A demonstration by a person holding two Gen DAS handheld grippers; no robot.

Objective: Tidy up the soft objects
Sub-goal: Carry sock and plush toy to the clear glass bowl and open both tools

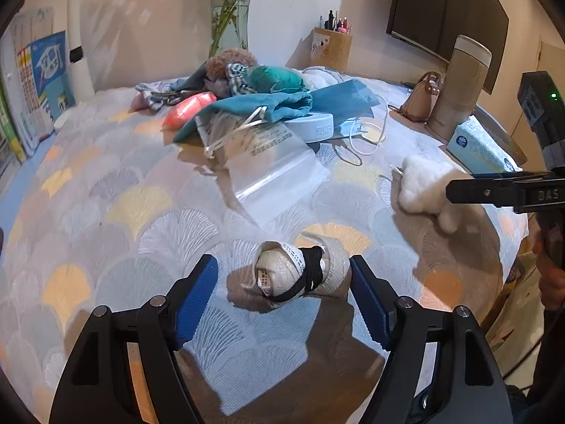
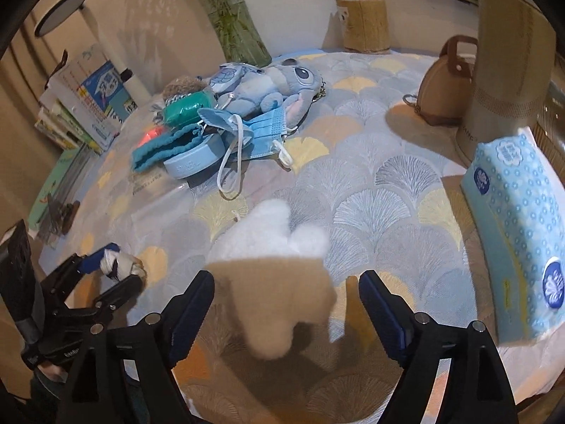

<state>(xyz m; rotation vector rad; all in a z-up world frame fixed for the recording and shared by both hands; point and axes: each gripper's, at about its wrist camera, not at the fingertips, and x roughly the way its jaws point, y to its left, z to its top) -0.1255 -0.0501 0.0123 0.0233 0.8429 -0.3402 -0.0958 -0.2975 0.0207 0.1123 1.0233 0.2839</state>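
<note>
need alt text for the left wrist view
The left hand-held gripper stands open around a rolled white sock bundle on the patterned tablecloth. Beyond lie a clear plastic bag and a soft-item pile.

A round table covered in a pale cloth printed with grey, yellow and orange fan shapes filled most of the room view. Behind it stood cream walls dappled with patches of light. A dark screen hung on the wall at the right. A glass vase of green stems stood at the table's far edge, near a wooden pen holder. Stacked books leaned at the left, beside a white lamp with a round head
</note>
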